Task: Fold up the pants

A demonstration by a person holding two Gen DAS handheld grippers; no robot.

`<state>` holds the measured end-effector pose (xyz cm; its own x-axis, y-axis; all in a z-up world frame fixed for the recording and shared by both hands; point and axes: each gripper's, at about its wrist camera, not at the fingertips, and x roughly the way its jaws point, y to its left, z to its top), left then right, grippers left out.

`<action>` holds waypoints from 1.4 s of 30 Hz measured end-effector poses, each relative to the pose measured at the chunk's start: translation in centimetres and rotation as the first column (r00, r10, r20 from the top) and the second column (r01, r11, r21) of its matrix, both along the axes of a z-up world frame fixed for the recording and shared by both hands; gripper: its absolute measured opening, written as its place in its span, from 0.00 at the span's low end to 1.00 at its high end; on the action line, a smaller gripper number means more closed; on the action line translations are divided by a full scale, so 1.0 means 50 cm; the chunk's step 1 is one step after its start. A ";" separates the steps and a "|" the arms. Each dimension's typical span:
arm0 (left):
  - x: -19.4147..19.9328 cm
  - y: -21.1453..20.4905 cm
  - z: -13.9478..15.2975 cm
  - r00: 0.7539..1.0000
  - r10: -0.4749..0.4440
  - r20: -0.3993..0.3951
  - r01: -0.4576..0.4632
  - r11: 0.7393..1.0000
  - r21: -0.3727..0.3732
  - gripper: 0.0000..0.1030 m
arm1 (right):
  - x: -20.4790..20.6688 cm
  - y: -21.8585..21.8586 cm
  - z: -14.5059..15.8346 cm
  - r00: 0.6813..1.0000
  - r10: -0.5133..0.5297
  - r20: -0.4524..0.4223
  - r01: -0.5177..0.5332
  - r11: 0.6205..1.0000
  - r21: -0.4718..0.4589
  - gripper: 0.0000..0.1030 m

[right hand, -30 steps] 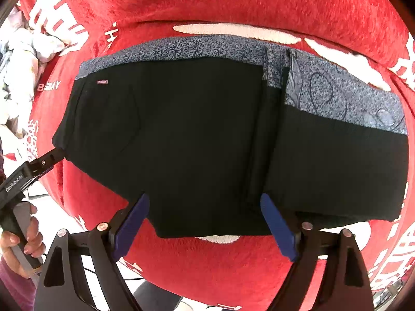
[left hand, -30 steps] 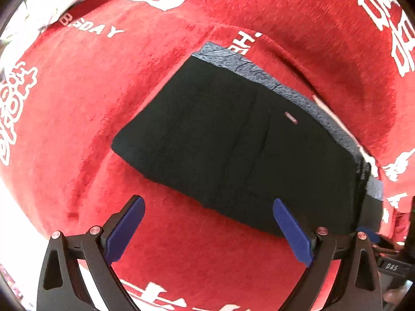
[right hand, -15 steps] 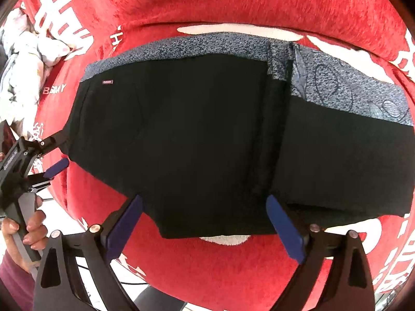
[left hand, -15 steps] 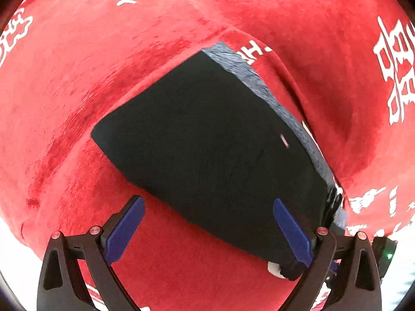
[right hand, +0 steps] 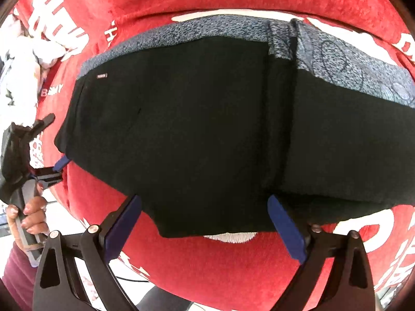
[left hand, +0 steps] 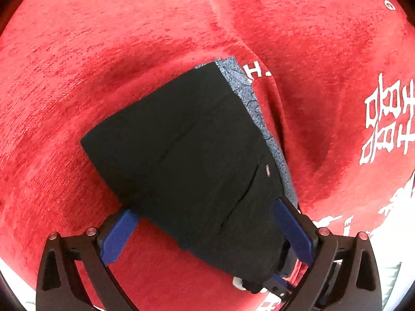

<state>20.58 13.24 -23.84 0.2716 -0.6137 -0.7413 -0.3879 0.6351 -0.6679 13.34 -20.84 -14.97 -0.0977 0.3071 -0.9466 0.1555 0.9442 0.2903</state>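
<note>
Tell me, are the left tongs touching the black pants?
Cannot tell. In the left wrist view the open left tongs straddle the pants edge, but no contact or gap shows plainly.

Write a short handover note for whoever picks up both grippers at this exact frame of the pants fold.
Left gripper: open, jaws straddling the near left end of the pants.
Right gripper: open, at the near hem edge, holding nothing.
Pants: lying flat on the red cloth, already folded into a stacked block, grey patterned waistband along the far edge.
Left: close on the cloth and make the next fold, probably end over end.
</note>
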 end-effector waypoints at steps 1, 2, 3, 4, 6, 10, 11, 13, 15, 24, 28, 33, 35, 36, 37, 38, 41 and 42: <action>0.002 -0.007 0.009 1.000 -0.004 0.015 0.005 1.000 -0.011 0.98 | 0.001 0.001 -0.001 1.000 0.008 -0.004 -0.008 1.000 -0.003 0.96; 0.005 -0.018 0.026 0.999 -0.018 0.049 0.019 0.999 -0.025 0.98 | 0.002 0.003 -0.003 1.000 0.014 -0.008 -0.014 1.000 -0.006 0.96; 0.008 -0.025 0.039 0.996 -0.033 0.080 0.034 0.999 -0.013 0.98 | 0.002 0.004 -0.003 1.000 0.016 -0.009 -0.016 1.000 -0.007 0.96; 0.013 -0.033 0.055 0.992 -0.052 0.116 0.052 0.999 0.000 0.98 | 0.003 0.004 -0.004 1.000 0.018 -0.010 -0.018 1.000 -0.008 0.96; 0.027 -0.049 0.068 0.984 -0.089 0.156 0.086 0.996 0.024 0.98 | 0.004 0.008 -0.006 1.000 0.026 -0.010 -0.026 1.000 -0.013 0.96; 0.056 -0.053 0.019 0.992 -0.115 0.041 0.109 0.986 0.123 0.96 | 0.008 0.019 -0.010 0.999 0.052 -0.010 -0.053 0.998 -0.037 0.96; 0.061 -0.056 0.007 0.993 -0.121 0.007 0.118 0.978 0.171 0.93 | 0.010 0.021 -0.010 0.998 0.057 -0.011 -0.057 0.998 -0.041 0.96; 0.061 -0.062 0.015 0.992 -0.127 0.004 0.122 0.959 0.254 0.73 | 0.012 0.021 -0.005 0.998 0.057 -0.012 -0.057 0.998 -0.037 0.96; 0.059 -0.076 0.027 0.988 -0.155 -0.010 0.148 0.914 0.378 0.55 | 0.016 0.017 0.008 0.999 0.052 -0.011 -0.052 0.999 -0.016 0.96; -0.020 -0.269 0.109 0.759 -0.650 0.035 0.268 0.362 0.893 0.40 | 0.162 0.004 0.099 0.997 0.019 0.070 -0.029 0.990 0.140 0.96; -0.046 -0.288 0.099 0.684 -0.729 -0.006 0.251 0.228 0.941 0.40 | 0.272 0.073 0.116 0.994 0.070 0.080 -0.089 0.958 0.271 0.96; -0.032 -0.289 0.093 0.676 -0.737 -0.009 0.245 0.212 0.946 0.40 | 0.375 0.241 0.099 0.977 0.210 0.032 -0.201 0.871 0.448 0.96; -0.030 -0.306 0.086 0.665 -0.747 -0.012 0.235 0.193 0.953 0.40 | 0.396 0.329 0.082 0.951 0.307 0.020 -0.282 0.843 0.458 0.96; -0.038 -0.309 0.084 0.658 -0.753 -0.014 0.230 0.183 0.956 0.40 | 0.396 0.360 0.075 0.937 0.350 0.011 -0.317 0.833 0.454 0.95; -0.039 -0.312 0.084 0.656 -0.755 -0.013 0.227 0.181 0.957 0.40 | 0.395 0.393 0.066 0.918 0.398 -0.001 -0.357 0.825 0.438 0.95; -0.039 -0.312 0.085 0.653 -0.757 -0.010 0.223 0.179 0.958 0.40 | 0.396 0.426 0.056 0.893 0.449 -0.016 -0.402 0.815 0.417 0.95; -0.044 -0.311 0.089 0.655 -0.755 -0.003 0.222 0.189 0.956 0.40 | 0.401 0.484 0.022 0.835 0.543 -0.088 -0.494 0.810 0.316 0.86; -0.044 -0.311 0.089 0.656 -0.754 -0.002 0.225 0.193 0.955 0.40 | 0.401 0.486 0.011 0.831 0.545 -0.108 -0.495 0.815 0.301 0.65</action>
<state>18.40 -2.30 -19.38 0.5744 0.1418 -0.8062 0.3690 0.8343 0.4096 33.39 3.46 -14.39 -0.4720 0.3830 -0.7941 -0.2649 0.7975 0.5421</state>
